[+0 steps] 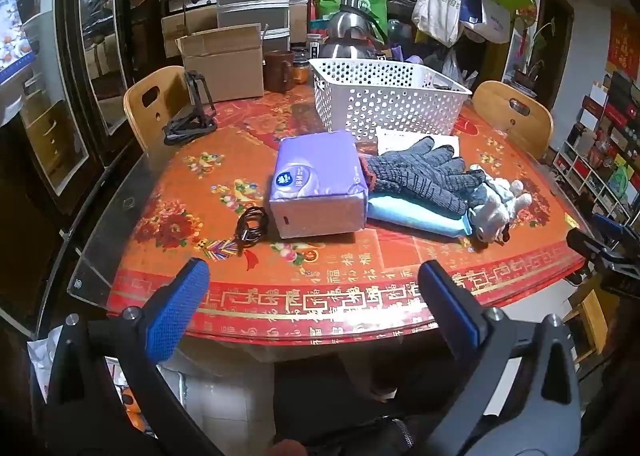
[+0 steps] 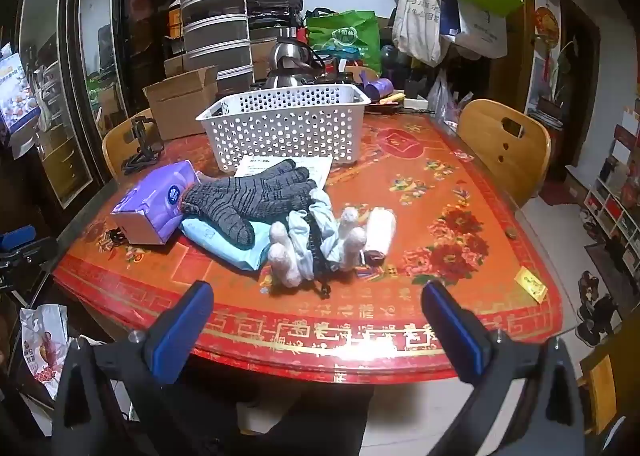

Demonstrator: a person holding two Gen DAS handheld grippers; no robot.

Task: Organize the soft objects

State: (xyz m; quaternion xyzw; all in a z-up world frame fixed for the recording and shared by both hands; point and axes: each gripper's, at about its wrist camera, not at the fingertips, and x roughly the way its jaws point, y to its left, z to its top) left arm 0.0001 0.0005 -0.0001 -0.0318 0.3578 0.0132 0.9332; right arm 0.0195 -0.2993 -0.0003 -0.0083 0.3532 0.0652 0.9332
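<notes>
While both claws hung at the near edge of the table (image 1: 360, 296), the soft things lay bunched at its middle on the glossy red floral cover. A purple tissue pack (image 1: 318, 186), a puffy block in slick film, sat leftmost. A coarse grey knit glove (image 1: 424, 176) rested with its cuff against the pack and its fingers spread over a flat pale-blue packet (image 1: 416, 218). Just right of the glove lay a plush toy (image 2: 316, 240), fuzzy white limbs around light-blue cloth, with a dark beaded cord across it.

Behind them stood a white plastic basket (image 1: 380, 100), rectangular, its walls punched with round holes; its contents could not be made out. A white paper sheet (image 2: 288, 166) lay between basket and glove.

A coiled black cable (image 1: 252, 226) sat just left of the tissue pack, a black folding stand (image 1: 192, 112) and an open cardboard box (image 1: 224, 64) farther back left. Two wooden chairs flanked the table.

The left gripper (image 1: 314, 276) and the right gripper (image 2: 318, 294) each had blue-padded fingers spread wide, holding nothing, short of the objects.
</notes>
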